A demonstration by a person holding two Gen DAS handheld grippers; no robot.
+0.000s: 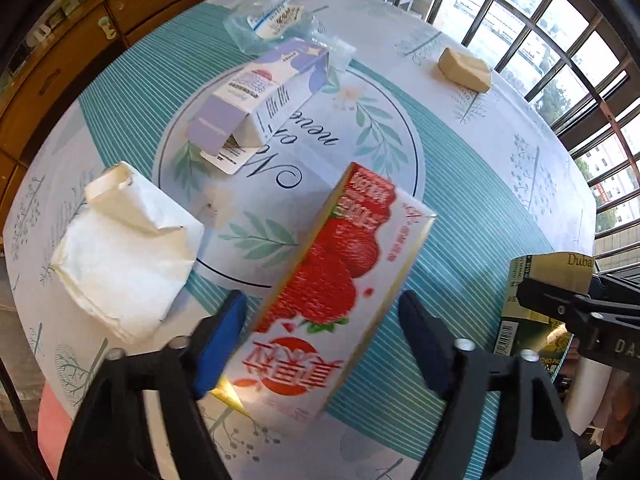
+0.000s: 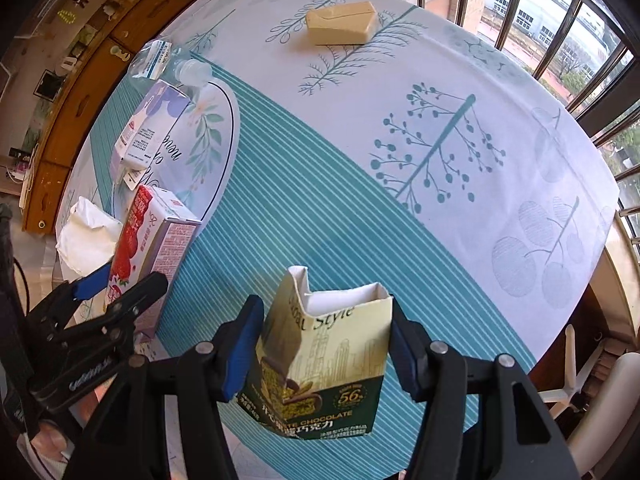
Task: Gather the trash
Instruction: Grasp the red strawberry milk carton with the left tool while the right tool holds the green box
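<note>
The left gripper [image 1: 320, 344] straddles the strawberry carton [image 1: 332, 280], its right finger clear of it. The right gripper [image 2: 326, 344] pinches the open-topped chocolate box [image 2: 320, 364]; nothing shows inside. A purple carton [image 1: 260, 92] lies open-ended on the table [image 1: 480, 200].

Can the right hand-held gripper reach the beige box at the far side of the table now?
Probably not yet. The right hand-held gripper has the chocolate box between its fingers, so it is occupied. The tablecloth toward the beige box looks free otherwise.
</note>
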